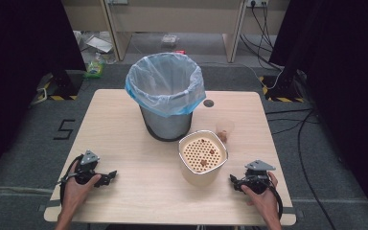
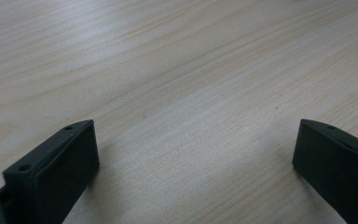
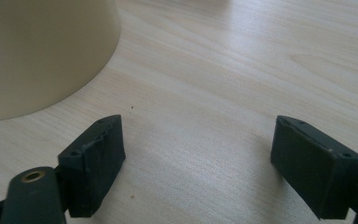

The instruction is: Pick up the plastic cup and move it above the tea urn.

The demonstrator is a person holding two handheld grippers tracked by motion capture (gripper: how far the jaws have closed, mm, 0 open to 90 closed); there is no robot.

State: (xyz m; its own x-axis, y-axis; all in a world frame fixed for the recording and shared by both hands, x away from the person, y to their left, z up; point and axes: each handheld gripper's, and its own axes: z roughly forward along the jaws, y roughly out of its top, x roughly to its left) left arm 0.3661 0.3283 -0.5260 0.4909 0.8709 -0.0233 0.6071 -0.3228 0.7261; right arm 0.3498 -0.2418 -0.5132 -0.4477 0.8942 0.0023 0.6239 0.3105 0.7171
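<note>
- Strainer tub (image 1: 202,163) stands upright mid-worktop (image 1: 134,191), in front of bin (image 1: 166,96).
- Right gripper (image 1: 234,180) rests just beside tub, jaws apart, empty; nearer hand.
- Left gripper (image 1: 109,176) well apart, jaws apart, empty.

From above the near side we look forward and down on the whole table (image 1: 124,143). Each gripper camera sits low, very close to the wood; the right one shares the cream container (image 3: 37,51) with the high view.
</note>
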